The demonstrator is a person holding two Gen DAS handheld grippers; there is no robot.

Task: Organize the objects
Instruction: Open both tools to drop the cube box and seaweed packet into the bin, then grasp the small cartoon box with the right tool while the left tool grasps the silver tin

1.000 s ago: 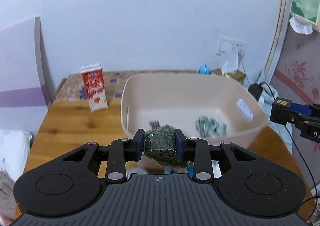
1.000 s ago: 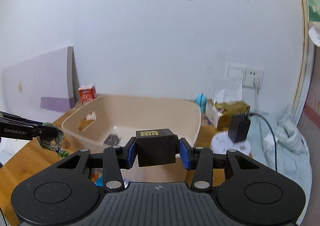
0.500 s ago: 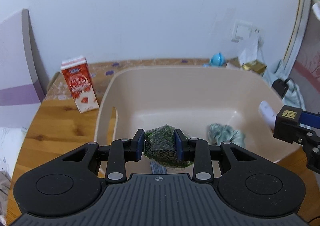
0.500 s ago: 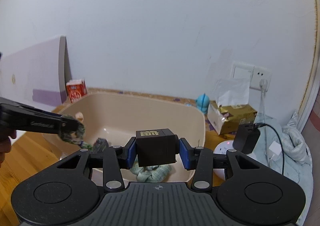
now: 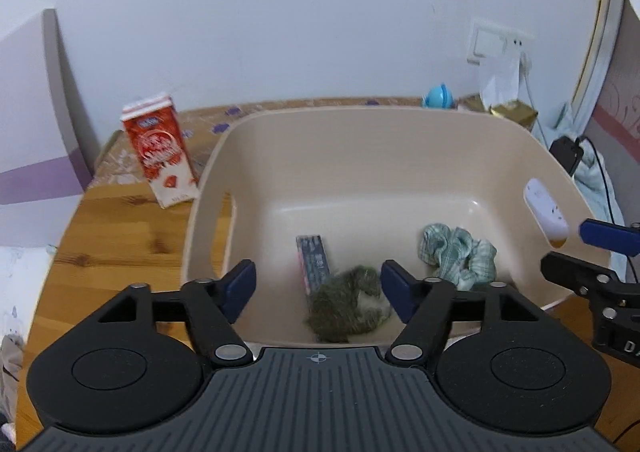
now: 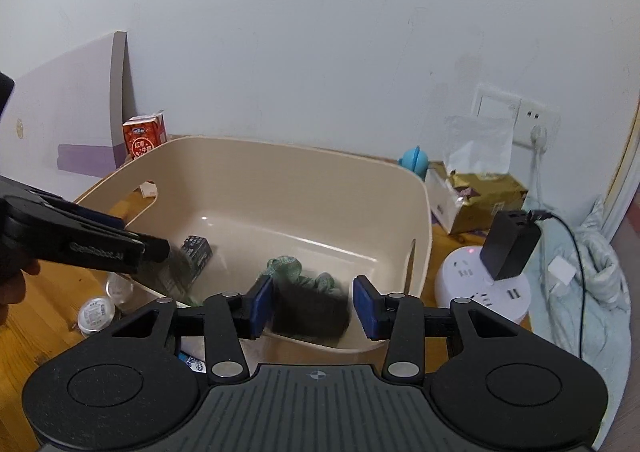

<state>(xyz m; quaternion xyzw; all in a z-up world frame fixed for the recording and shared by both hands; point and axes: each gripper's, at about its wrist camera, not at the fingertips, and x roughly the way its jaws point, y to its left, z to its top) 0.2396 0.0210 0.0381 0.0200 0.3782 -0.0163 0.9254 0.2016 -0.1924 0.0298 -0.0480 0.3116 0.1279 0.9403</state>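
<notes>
A beige plastic bin (image 5: 400, 140) stands on the wooden table (image 5: 112, 236). My left gripper (image 5: 318, 286) is open above its near edge. A blurred green packet (image 5: 344, 306) is dropping into the bin beside a dark flat pack (image 5: 314, 262) and a crumpled green checked cloth (image 5: 456, 252). My right gripper (image 6: 312, 306) is open over the bin's (image 6: 280, 188) near right rim. A blurred black box (image 6: 310, 312) is falling between its fingers onto the cloth (image 6: 300, 272). The left gripper's fingers (image 6: 100, 248) enter from the left.
A red milk carton (image 5: 160, 150) stands left of the bin. Small round tubs (image 6: 96, 312) lie on the table by the bin's near left corner. A white power strip (image 6: 480, 288) with a black charger (image 6: 510, 248), a gold tissue pack (image 6: 476, 196) and a blue toy (image 6: 414, 160) are at the right.
Both grippers opened over the bin. The left one let go of the green packet and the right one let go of the black box; both objects are dropping inside.
</notes>
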